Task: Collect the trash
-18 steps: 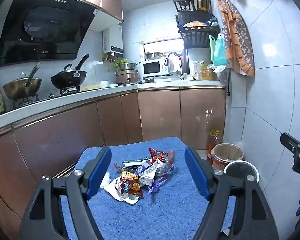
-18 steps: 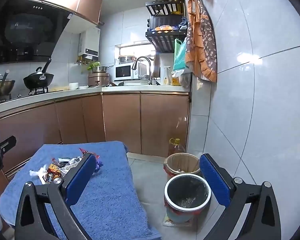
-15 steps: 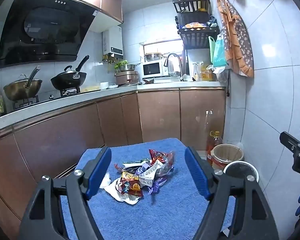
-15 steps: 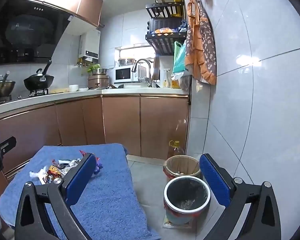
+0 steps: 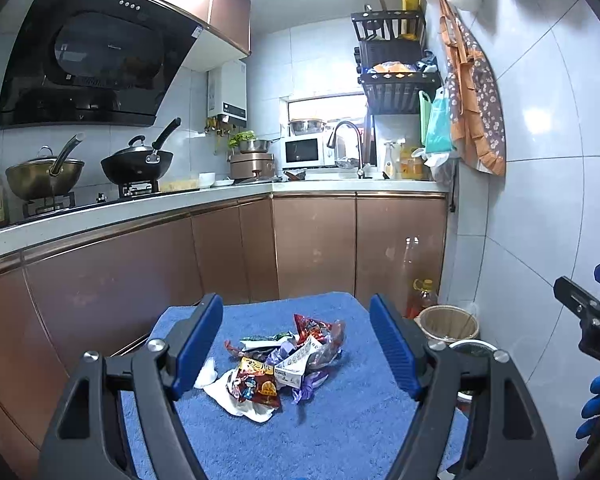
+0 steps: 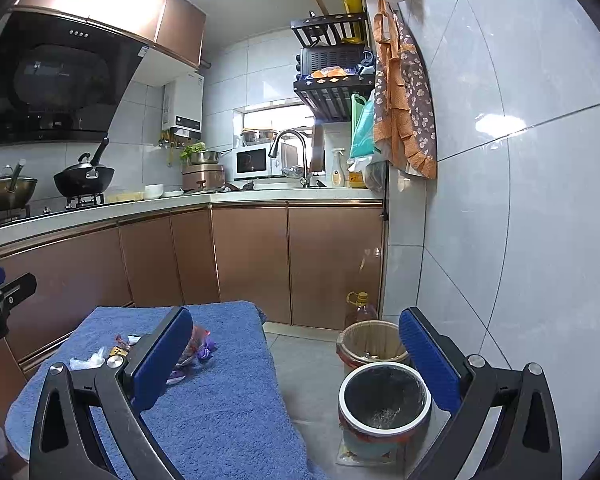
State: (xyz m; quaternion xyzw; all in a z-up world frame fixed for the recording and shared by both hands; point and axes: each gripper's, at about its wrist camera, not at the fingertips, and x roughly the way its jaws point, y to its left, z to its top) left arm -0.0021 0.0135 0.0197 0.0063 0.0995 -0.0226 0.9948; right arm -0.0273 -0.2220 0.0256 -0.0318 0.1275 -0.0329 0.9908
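Trash pile [image 5: 284,364] on blue towel [image 5: 340,432], long axis running near-left to far-right. L gripper [image 5: 296,344] spread wide w/ nothing held; R gripper [image 6: 296,356] likewise, above bin [image 6: 384,400].

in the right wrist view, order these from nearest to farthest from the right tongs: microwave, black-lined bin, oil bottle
1. black-lined bin, on the floor just ahead of the right tongs
2. oil bottle, on the floor by the cabinets
3. microwave, on the far counter

towel [image 5: 340,432]: rough blue cloth | wrappers [image 5: 284,364]: glossy plastic | wall tiles [image 6: 540,200]: glossy
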